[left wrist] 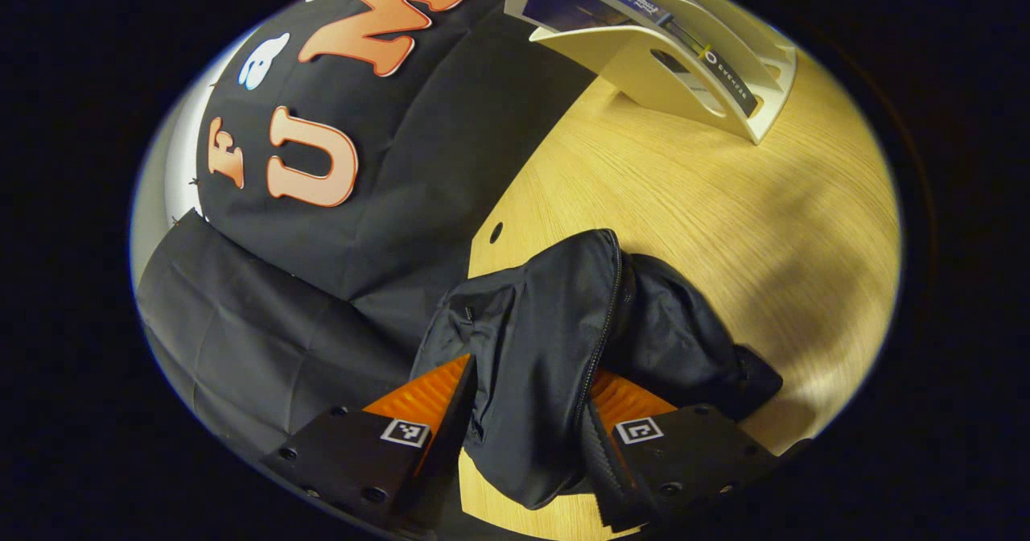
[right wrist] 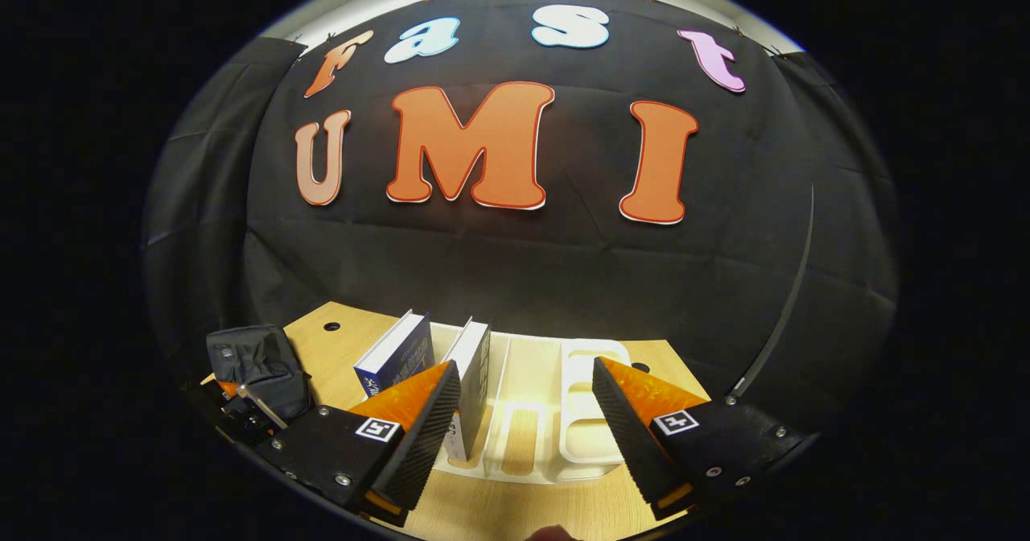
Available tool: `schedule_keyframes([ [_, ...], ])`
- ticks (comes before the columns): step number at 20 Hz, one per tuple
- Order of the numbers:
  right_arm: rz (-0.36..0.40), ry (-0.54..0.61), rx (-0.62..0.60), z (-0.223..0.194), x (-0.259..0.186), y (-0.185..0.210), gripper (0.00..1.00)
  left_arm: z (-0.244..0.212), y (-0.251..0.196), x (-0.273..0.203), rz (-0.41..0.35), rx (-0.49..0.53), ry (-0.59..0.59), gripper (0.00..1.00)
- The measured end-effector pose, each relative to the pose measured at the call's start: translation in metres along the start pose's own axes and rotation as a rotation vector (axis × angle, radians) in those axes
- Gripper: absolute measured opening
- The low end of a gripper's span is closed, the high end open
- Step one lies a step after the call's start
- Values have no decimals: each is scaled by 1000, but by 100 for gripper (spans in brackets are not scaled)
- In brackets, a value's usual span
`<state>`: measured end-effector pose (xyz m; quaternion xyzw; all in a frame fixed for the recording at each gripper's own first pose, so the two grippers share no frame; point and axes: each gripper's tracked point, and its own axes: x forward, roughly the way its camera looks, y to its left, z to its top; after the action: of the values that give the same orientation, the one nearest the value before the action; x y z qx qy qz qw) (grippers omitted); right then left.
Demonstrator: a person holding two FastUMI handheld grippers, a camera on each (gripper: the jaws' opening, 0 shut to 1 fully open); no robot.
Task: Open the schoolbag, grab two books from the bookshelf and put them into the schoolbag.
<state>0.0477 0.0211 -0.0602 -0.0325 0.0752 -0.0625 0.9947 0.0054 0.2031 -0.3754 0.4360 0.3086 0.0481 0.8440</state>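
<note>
The black schoolbag lies slumped on the wooden table, a fold of its fabric beside the zipper pinched between both fingers of the left gripper. Beyond the schoolbag stands the white bookshelf, holding 2 upright books in its left slots. The right gripper hangs just before the bookshelf, fingers spread wide, holding nothing.

Right gripper, fingers spread apart, faces a white bookshelf holding two upright books; black schoolbag sits leftward.
</note>
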Motion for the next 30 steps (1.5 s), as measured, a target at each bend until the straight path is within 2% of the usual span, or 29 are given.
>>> schedule_keyframes([
  [1, -1, 2, 0, 0, -1, 1, 98, 0, -1, 7, -10, 0, 10, 72],
  [2, -7, 3, 0, 0, -1, 2, 98, 0, -2, 11, -18, 6, 19, 59],
  [3, -9, 4, 1, 0, -1, 3, 98, 2, -2, 15, -21, 15, 17, 56],
  [5, -17, 7, 0, 1, -1, 5, 98, 0, -2, 22, -40, 13, 35, 34],
  [8, -33, 16, -6, 2, 1, 6, 98, -3, -11, 20, -114, 10, 58, 18],
  [10, -40, 24, -6, 2, 3, 8, 98, -3, -9, 17, -155, -1, 66, 12],
  [13, -43, 40, -11, 6, 7, 14, 98, 3, 2, 15, -223, -58, 81, 7],
  [20, -27, 79, -28, 10, 21, 38, 98, 23, 42, 4, -380, -207, 83, 7],
  [30, 68, 231, -97, 15, 58, 102, 99, 40, 103, -2, -595, -406, 17, 6],
])
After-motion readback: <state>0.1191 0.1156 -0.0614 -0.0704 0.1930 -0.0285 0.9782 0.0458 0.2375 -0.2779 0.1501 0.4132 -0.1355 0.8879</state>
